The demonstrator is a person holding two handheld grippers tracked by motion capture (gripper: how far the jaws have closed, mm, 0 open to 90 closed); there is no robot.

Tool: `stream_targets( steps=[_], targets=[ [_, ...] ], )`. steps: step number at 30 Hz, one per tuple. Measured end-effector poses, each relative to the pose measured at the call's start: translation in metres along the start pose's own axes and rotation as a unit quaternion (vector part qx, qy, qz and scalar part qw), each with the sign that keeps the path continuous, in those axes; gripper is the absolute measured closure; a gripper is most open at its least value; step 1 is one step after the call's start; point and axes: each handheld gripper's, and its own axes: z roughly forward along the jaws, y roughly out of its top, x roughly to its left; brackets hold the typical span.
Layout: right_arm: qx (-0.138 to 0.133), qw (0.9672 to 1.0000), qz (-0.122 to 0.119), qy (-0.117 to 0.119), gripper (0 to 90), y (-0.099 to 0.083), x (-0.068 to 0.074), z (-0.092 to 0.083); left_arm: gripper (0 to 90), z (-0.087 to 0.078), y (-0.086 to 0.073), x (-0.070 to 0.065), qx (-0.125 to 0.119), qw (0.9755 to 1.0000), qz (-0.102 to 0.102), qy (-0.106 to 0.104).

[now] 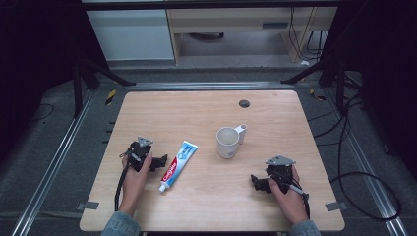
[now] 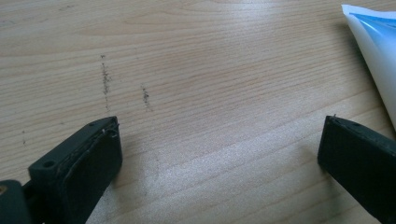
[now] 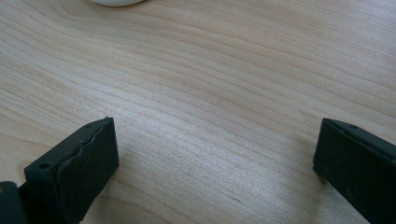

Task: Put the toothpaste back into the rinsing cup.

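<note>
A white, blue and red toothpaste tube [image 1: 177, 165] lies on the wooden table [image 1: 206, 105], cap toward the front edge. A white mug [image 1: 228, 142] stands upright to its right, handle at the back right. My left gripper [image 1: 158, 162] rests on the table just left of the tube, jaws wide open with bare wood between them; the tube's flat end [image 2: 376, 51] shows at the upper right of the left gripper view. My right gripper [image 1: 255, 182] sits at the front right, below the mug, open over bare wood; the mug's base [image 3: 116, 2] peeks in at the top edge.
A dark round grommet [image 1: 244, 103] is set in the table near its back edge. Black frame legs and cables stand around the table on the grey floor. A person's hands and sleeves come in from the front edge.
</note>
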Motion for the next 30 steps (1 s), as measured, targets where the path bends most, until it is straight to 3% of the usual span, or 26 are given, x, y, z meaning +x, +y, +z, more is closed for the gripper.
stream_targets(
  steps=[4,18,22,24,27,30],
  targets=[
    [0.000,1.0000,0.001,-0.002,0.3,0.000,0.000,0.000,0.0,-0.003,-0.003,0.001,0.000,0.9999,0.010,-0.009],
    [-0.001,1.0000,-0.003,-0.005,0.3,0.001,0.000,0.002,0.0,-0.004,-0.004,0.001,0.000,0.9998,0.013,-0.012],
    [0.000,1.0000,-0.002,-0.005,0.3,0.001,0.000,0.002,2.6,-0.005,-0.005,0.001,-0.002,0.9989,0.034,-0.032],
    [-0.001,1.0000,-0.001,-0.004,0.3,0.002,0.000,0.002,3.4,-0.014,-0.005,-0.001,-0.012,0.9989,0.040,-0.023],
    [0.000,1.0000,-0.001,-0.004,0.3,0.001,0.000,0.002,3.0,-0.030,-0.001,0.001,-0.032,0.9991,0.013,-0.024],
    [-0.001,1.0000,0.000,-0.004,0.3,0.002,0.000,0.003,3.2,-0.042,0.003,0.004,-0.017,0.9997,0.018,-0.006]
  ],
)
